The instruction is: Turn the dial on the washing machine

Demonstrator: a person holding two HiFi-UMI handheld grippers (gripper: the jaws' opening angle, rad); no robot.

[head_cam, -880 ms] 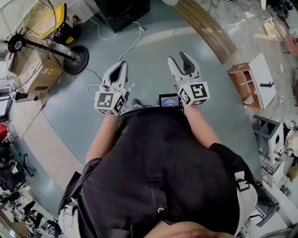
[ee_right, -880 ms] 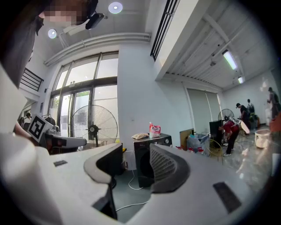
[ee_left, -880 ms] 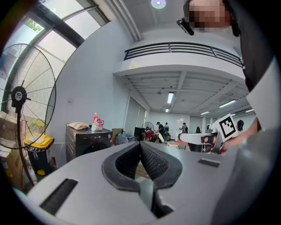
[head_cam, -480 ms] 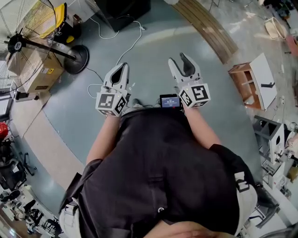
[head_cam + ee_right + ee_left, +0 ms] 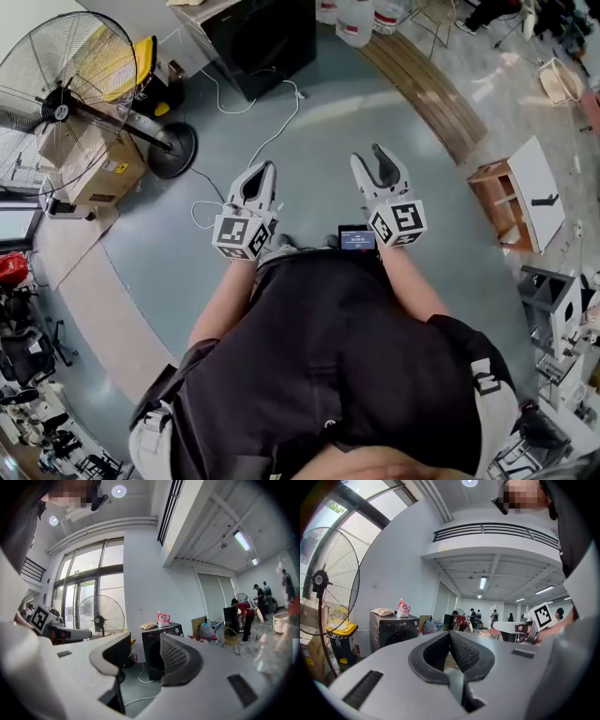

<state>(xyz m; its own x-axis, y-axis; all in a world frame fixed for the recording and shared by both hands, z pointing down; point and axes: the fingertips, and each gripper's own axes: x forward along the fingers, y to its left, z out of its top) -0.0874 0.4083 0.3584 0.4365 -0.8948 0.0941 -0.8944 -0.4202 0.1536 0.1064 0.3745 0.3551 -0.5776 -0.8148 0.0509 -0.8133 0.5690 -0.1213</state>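
The washing machine (image 5: 262, 37) is a dark box at the top of the head view, well ahead of both grippers. It stands to the left in the left gripper view (image 5: 391, 631), with a pink bag and a cloth on top. In the right gripper view the washing machine (image 5: 157, 656) appears between the jaws, and a small round dial (image 5: 180, 630) sits at its upper front corner. My left gripper (image 5: 262, 173) (image 5: 450, 633) is shut with nothing in it. My right gripper (image 5: 373, 161) (image 5: 143, 644) stands open and holds nothing. Both are held at waist height over the blue-grey floor.
A large standing fan (image 5: 66, 103), a cardboard box (image 5: 89, 159) and a yellow bin (image 5: 141, 70) are at the left. A white cable (image 5: 272, 103) runs across the floor from the machine. A wooden shelf with a white board (image 5: 520, 187) lies at the right. Several people stand far back.
The head view has shifted: the washing machine and fan come further into the frame, and both grippers sit lower in it. Neither gripper's jaws have changed.
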